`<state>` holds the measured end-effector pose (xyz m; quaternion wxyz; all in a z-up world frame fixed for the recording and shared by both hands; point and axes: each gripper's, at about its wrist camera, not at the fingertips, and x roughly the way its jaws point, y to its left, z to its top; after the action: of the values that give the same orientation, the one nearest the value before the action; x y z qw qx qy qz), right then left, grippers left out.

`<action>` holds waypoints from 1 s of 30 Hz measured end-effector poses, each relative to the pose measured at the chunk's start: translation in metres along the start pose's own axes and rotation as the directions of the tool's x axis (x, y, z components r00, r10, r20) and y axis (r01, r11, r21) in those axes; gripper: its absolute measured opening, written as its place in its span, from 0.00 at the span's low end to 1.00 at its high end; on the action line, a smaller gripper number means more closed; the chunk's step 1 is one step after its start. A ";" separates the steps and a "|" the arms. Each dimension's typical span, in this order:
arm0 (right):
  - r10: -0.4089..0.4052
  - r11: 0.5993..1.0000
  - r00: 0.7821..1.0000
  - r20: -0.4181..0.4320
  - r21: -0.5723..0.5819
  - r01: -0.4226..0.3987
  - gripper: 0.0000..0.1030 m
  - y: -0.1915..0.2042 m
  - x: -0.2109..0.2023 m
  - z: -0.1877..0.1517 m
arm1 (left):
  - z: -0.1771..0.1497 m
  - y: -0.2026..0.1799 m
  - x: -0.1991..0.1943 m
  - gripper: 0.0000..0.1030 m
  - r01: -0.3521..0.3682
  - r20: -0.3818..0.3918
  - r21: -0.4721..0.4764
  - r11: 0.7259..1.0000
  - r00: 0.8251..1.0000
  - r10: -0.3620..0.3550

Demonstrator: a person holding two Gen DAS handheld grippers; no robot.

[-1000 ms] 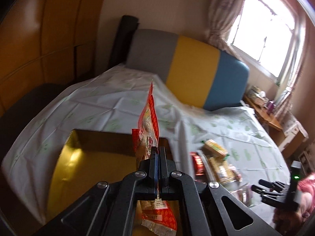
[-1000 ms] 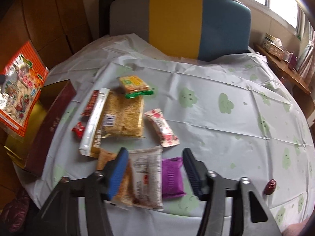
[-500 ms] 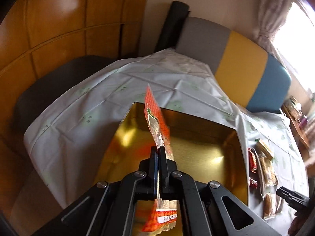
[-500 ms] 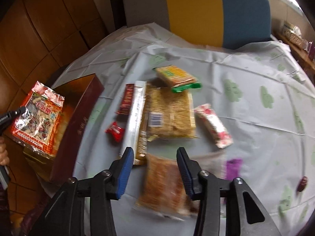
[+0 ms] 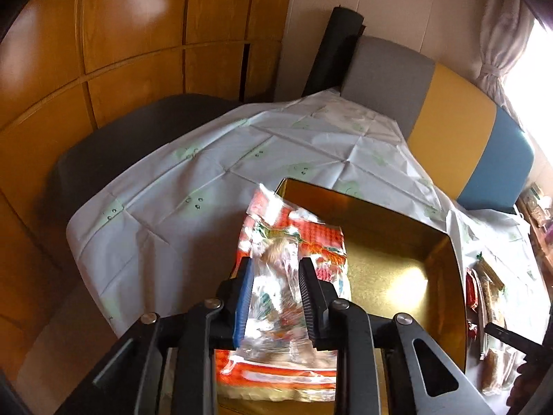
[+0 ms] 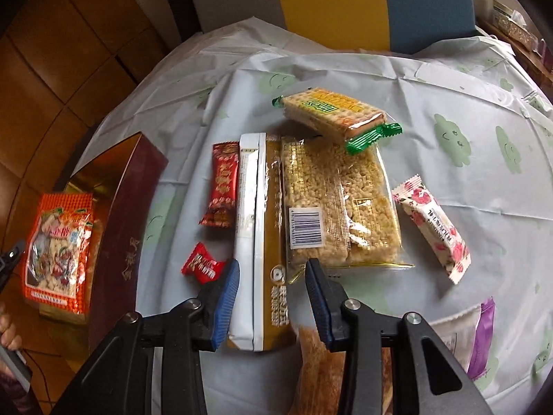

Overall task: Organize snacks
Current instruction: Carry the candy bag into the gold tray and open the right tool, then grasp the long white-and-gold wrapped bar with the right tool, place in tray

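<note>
My left gripper (image 5: 275, 264) hovers over the gold-lined box (image 5: 390, 242), and its jaws are opening. The orange snack bag (image 5: 311, 238) lies loose in the box under and between them, with neither pad pressing on it. From the right wrist the same bag (image 6: 57, 242) rests flat inside the dark red box (image 6: 128, 214). The right gripper (image 6: 271, 266) straddles the near end of a long white and gold packet (image 6: 257, 207) on the table; its jaws are closing, with small gaps still left on both sides.
Around the long packet lie a red candy bar (image 6: 223, 183), a small red sweet (image 6: 202, 264), a rice-crisp pack (image 6: 340, 207), a green-ended cracker pack (image 6: 331, 110), a pink floral bar (image 6: 433, 228), a purple packet (image 6: 482, 339) and a brown packet (image 6: 318, 373). A striped seat back (image 5: 449, 128) stands behind.
The left gripper swung over the box, lowered and let go of the orange bag, which now lies flat. The right gripper came down left onto the long packet, its jaws narrowing.
</note>
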<state>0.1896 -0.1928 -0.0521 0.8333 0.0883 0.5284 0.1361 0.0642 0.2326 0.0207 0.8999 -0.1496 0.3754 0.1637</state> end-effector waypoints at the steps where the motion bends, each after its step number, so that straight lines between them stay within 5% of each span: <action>1: -0.001 1.000 1.000 -0.002 0.004 0.001 0.39 -0.001 0.001 0.000 | 0.000 -0.001 -0.001 0.26 0.004 0.003 0.002 1.000 1.000 -0.004; 7: -0.015 1.000 1.000 -0.012 0.005 0.015 0.39 -0.001 0.010 0.005 | -0.012 -0.022 -0.016 0.41 0.067 0.011 0.059 0.996 0.998 -0.068; 13: -0.049 0.999 0.999 -0.010 -0.013 0.049 0.39 0.005 0.017 0.003 | -0.044 -0.059 -0.029 0.42 0.124 -0.014 0.163 0.979 0.992 -0.123; 18: -0.058 0.997 0.998 0.001 -0.046 0.058 0.20 0.012 0.013 -0.005 | -0.067 -0.085 -0.035 0.42 0.176 -0.056 0.221 0.959 0.984 -0.167; 21: -0.062 0.997 0.998 0.011 -0.050 0.063 0.17 0.015 0.006 -0.010 | -0.079 -0.095 -0.036 0.41 0.196 -0.076 0.240 0.951 0.980 -0.183; 30: 0.086 0.993 0.996 0.019 0.074 -0.087 0.15 0.009 -0.015 -0.027 | -0.097 -0.101 -0.038 0.42 0.199 -0.095 0.258 0.945 0.979 -0.180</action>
<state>0.1579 -0.1893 -0.0478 0.8268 0.1433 0.5224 0.1517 0.0194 0.0964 -0.0023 0.9096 -0.0683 0.4094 0.0192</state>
